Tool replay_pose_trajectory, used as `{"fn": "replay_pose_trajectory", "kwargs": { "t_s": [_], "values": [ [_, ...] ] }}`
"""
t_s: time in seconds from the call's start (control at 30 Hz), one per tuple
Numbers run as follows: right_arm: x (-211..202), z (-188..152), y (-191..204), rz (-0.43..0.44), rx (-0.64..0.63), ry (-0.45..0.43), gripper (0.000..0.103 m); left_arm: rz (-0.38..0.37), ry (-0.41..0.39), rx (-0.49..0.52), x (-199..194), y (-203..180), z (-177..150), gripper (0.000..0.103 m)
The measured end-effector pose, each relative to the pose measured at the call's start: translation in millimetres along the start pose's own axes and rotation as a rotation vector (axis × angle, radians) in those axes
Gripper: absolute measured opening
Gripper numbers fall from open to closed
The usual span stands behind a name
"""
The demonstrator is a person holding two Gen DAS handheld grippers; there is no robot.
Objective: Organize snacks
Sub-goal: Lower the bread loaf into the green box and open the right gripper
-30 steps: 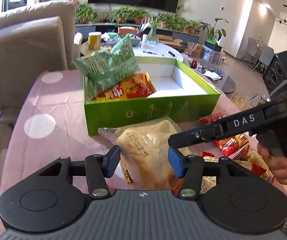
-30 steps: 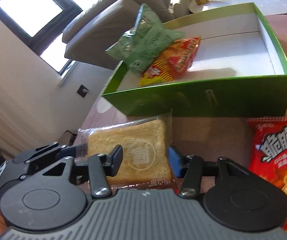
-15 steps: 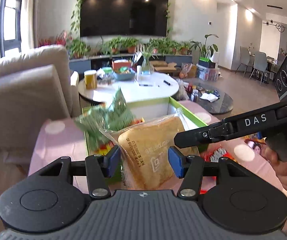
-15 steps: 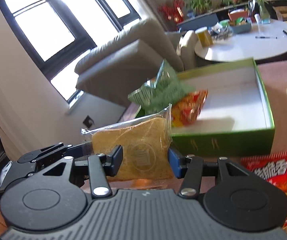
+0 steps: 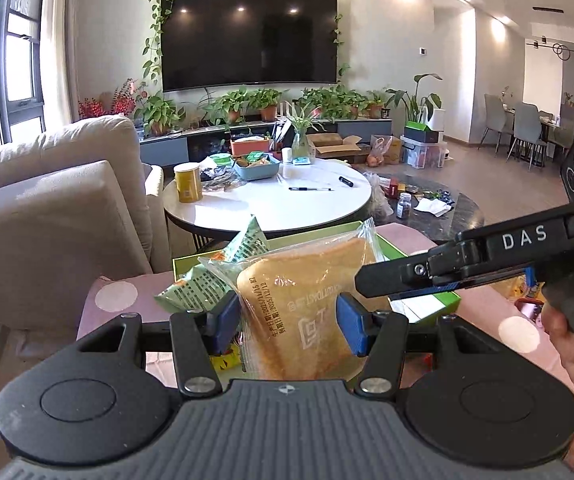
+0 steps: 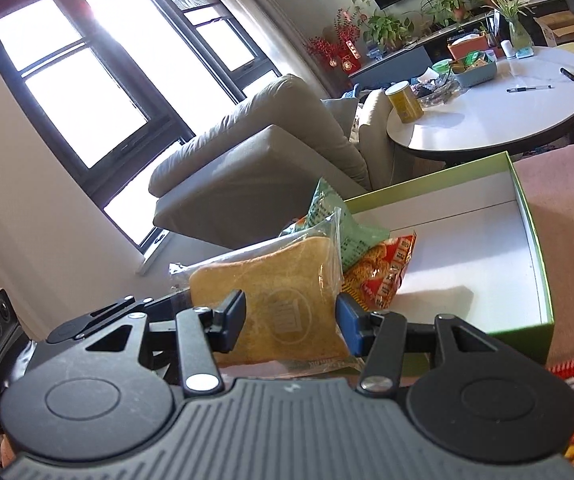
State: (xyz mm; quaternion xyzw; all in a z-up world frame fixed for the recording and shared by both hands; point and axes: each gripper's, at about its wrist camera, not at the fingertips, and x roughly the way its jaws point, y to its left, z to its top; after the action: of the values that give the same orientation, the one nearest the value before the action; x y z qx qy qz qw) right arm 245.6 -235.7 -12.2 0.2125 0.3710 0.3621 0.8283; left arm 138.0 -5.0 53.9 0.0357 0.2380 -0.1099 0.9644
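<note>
Grips the bread packet (image 5: 307,304) in mid-air from both ends: left gripper (image 5: 289,322) with blue pads pressed against the packet's flanks, right gripper (image 6: 291,318) likewise pinching it, though from the right wrist view contact of the far pad looks likely rather than certain. Hangs tilted above the near wall of the green box (image 6: 543,280), just in front of the green snack bag (image 5: 203,280) and the orange-red bag (image 6: 383,272) already leaning in the box's left end.

Risks, as judgements:
- Slipping of the smooth film out of one pinch, leaving the soft slice dangling and twisting from the other.
- Crushing or tearing of the bread if squeezed harder, or stretching of the wrapper if pulled apart by the two grips.
- Knocking over the green snack bag, or landing on top of both bags rather than in the bare white floor on the right.
- Catching the packet's lower edge on the box wall if lowered too soon.

Against a second ago: no longer flat on the pink tablecloth (image 5: 95,320) before the box, but raised and carried toward it; half a second ago already aloft, now closer to the box.
</note>
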Motion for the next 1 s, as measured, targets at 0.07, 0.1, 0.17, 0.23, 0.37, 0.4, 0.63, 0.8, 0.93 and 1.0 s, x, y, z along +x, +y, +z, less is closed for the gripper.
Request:
{"fn": "replay_pose_trajectory", "kwargs": {
  "t_s": [0.07, 0.1, 0.17, 0.23, 0.37, 0.4, 0.63, 0.8, 0.93, 1.0],
  "values": [
    [6, 2, -3, 0.001, 0.009, 0.003, 0.068, 0.007, 0.001, -0.001, 5, 3, 1, 0.05],
    [7, 2, -4, 0.002, 0.01, 0.003, 0.068, 0.009, 0.002, -0.001, 8, 4, 1, 0.05],
    [13, 5, -6, -0.001, 0.009, 0.003, 0.068, 0.014, 0.007, -0.002, 14, 6, 1, 0.05],
    [17, 7, -8, -0.003, 0.003, 0.006, 0.068, 0.017, 0.014, 0.003, 20, 8, 1, 0.05],
    [27, 10, -13, -0.021, 0.001, 0.018, 0.068, 0.02, 0.028, 0.006, 32, 10, 0, 0.05],
    [29, 10, -14, -0.023, 0.003, 0.023, 0.068, 0.023, 0.031, 0.004, 35, 10, 0, 0.05],
    [41, 9, -22, -0.032, 0.018, 0.053, 0.068, 0.024, 0.06, -0.007, 49, 16, -4, 0.05],
    [46, 8, -25, -0.038, 0.022, 0.065, 0.068, 0.023, 0.085, -0.022, 56, 20, -9, 0.051],
    [53, 6, -27, -0.044, 0.019, 0.081, 0.069, 0.039, 0.092, -0.03, 64, 23, -15, 0.056],
    [60, 5, -28, -0.063, 0.015, 0.099, 0.069, 0.041, 0.095, -0.038, 69, 25, -17, 0.057]
  ]
}}
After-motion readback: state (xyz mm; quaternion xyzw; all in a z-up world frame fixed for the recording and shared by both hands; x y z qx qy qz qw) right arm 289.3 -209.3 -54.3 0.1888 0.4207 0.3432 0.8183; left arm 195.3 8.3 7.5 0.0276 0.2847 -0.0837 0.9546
